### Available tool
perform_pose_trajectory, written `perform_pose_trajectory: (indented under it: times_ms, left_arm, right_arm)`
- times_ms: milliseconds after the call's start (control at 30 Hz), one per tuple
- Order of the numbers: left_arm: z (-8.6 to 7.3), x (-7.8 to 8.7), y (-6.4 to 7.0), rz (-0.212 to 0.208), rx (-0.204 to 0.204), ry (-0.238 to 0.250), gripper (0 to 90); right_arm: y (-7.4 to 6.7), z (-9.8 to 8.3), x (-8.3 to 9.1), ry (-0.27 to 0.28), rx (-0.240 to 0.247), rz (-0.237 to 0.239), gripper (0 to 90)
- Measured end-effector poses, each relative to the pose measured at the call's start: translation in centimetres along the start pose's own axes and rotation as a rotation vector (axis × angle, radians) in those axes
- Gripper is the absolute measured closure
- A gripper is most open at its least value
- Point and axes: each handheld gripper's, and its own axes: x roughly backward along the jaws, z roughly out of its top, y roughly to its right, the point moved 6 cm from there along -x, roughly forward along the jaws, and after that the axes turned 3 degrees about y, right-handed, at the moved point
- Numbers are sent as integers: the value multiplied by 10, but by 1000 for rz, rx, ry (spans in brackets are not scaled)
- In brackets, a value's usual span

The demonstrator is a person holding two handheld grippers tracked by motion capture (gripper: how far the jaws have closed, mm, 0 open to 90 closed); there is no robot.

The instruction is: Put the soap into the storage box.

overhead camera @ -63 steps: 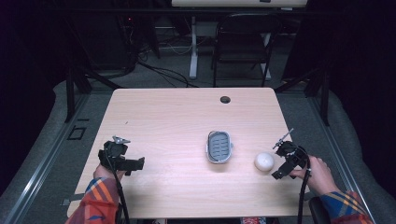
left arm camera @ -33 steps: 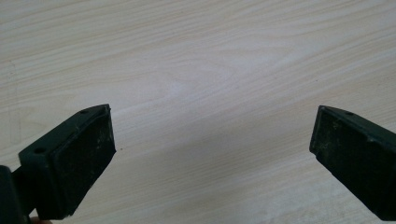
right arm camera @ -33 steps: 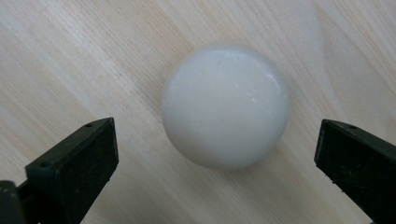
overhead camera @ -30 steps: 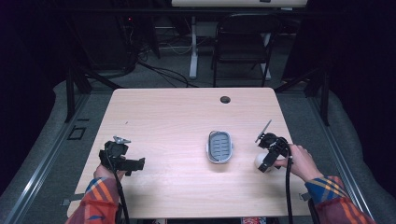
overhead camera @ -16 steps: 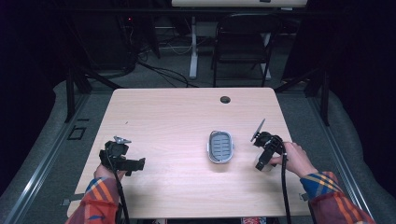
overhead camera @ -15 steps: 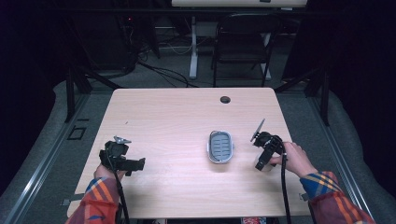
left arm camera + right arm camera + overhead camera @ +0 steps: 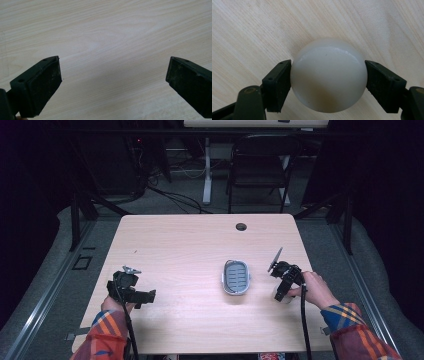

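Note:
A glossy white ball (image 7: pixel 328 77) rests on the pale wooden table (image 7: pixel 180 245), right of a small grey oval dish (image 7: pixel 235 276). My right gripper (image 7: pixel 328 68) points down over the ball; its jaws have just been closing and both pads now press on the ball's sides. From the high view the right gripper (image 7: pixel 281 292) covers most of the ball. My left gripper (image 7: pixel 147 296) lies near the table's front left, and its jaws stand wide apart over bare wood (image 7: pixel 113 72).
A dark round cable hole (image 7: pixel 241 226) sits near the table's far edge. Behind the table stands a black chair (image 7: pixel 260 165), with cables on the floor. The dish lies just left of my right gripper.
My right gripper moved left from beside the white ball to over it and shut on it. The left gripper has stayed where it was.

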Motion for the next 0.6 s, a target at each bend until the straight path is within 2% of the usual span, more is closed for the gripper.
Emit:
perform_pose_trajectory:
  times_ms: [100,600]
  left_arm:
    - [0,0,0,1,0,1,1]
    - [0,0,1,3,-3,-7,2]
  right_arm:
    - [1,0,1,-21,14,-7,241]
    - [0,0,6,-22,22,-29,243]
